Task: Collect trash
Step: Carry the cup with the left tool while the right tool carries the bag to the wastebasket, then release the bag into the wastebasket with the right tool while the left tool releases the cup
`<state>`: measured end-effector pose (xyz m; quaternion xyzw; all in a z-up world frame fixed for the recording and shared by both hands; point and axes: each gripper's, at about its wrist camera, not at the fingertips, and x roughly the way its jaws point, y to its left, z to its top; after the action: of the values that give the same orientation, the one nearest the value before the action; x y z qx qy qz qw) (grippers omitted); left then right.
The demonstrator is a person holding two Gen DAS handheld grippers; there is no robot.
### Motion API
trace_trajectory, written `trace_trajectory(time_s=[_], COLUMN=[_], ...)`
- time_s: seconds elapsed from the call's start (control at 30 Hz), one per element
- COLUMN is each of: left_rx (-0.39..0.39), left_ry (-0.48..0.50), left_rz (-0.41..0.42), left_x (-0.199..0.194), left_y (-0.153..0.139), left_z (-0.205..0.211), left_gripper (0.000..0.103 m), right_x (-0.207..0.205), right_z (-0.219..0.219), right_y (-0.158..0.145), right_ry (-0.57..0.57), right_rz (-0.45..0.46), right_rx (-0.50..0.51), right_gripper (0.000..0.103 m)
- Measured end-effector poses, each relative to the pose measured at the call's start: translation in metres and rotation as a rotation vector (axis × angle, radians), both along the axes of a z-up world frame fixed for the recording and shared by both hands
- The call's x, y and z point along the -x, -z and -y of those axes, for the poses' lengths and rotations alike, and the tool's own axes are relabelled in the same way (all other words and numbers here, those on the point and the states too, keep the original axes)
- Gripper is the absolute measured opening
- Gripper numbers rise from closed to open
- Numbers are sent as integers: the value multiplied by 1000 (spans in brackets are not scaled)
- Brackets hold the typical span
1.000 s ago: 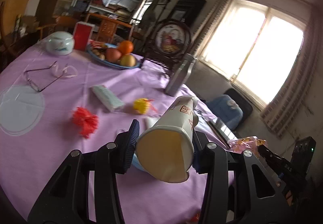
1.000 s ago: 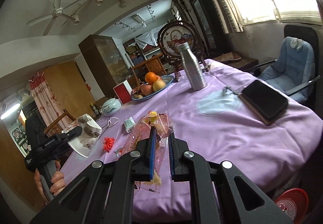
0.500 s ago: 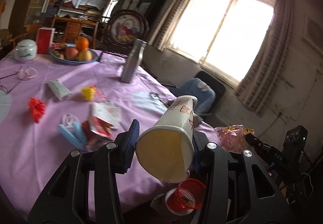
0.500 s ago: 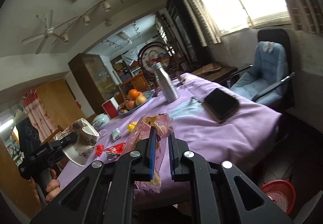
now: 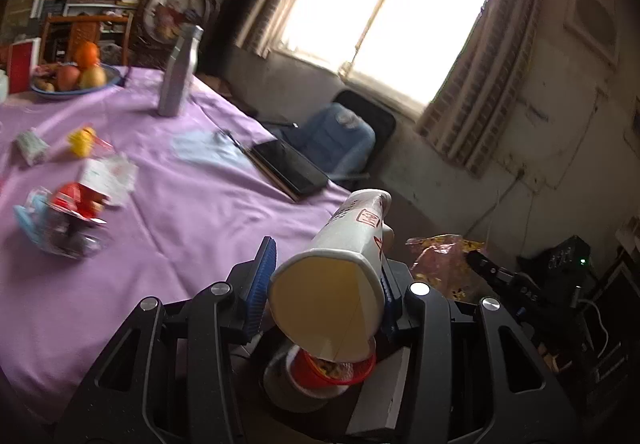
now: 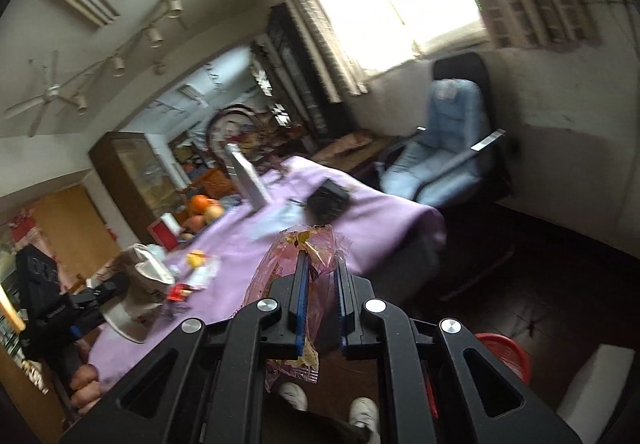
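Purple-clothed surface [image 5: 192, 212] off left; left fingers [image 5: 276, 284] tilted down, clamping paper cup [image 5: 336, 284] above red bin [image 5: 332, 368]; right fingers [image 6: 298, 284] pinching pink wrapper [image 6: 304, 244].

left gripper [image 5: 324, 284] clamped on paper cup [image 5: 340, 284], mouth toward camera | red basket [image 5: 332, 370] on floor directly below cup (contents unclear) | right gripper [image 5: 480, 264] at right gripping crinkled wrapper [image 5: 440, 264] | purple table [image 5: 180, 204] left, wrappers blurred
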<state>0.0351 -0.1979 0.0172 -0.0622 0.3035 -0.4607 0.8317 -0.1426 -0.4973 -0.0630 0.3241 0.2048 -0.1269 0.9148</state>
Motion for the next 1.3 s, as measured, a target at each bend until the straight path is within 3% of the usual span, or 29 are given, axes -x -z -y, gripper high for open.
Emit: trace_trajectory(time_s=[0.2,0.4,0.43,0.5,0.53,0.6,0.93,1.13,1.2,1.23,1.3], left_rx=[-65,-134,-148,-172,-182,-205,-331,-423,-446,-461,-493], left_ry=[83,148,158,175,181,198,338,444,472,478,452], left_rz=[-37,-62,-67,-75,-79,-91,-128,-136,-149,-148,-119], left_x=[7,9,9,9,9,8,21,32,32,32,33], left_y=[26,52,57,66,69,78,127,162,175,181,188], left_z=[42,77,84,96,100,111,185,248,268,276,287], left_gripper=[46,46,46,46,46,46,46,46,54,65,77], right_x=[6,-8,-13,-17,-19,-17,22,38,44,45,50], right_z=[25,47,52,59,63,69,89,105,107,108,109], right_y=[66,163,185,213,227,240,216,206,205,205,203], right_ry=[113,140,133,133,139,164,256,295,304,305,307], right_rz=[-202,-416,-446,-492,-510,-516,-401,-386,-392,-396,-399], right_rx=[30,-31,-63,-98,-121,-149,-169,-159,-160,-161,-162], right_gripper=[14,15,17,33,49,53,59,61,61,61,61])
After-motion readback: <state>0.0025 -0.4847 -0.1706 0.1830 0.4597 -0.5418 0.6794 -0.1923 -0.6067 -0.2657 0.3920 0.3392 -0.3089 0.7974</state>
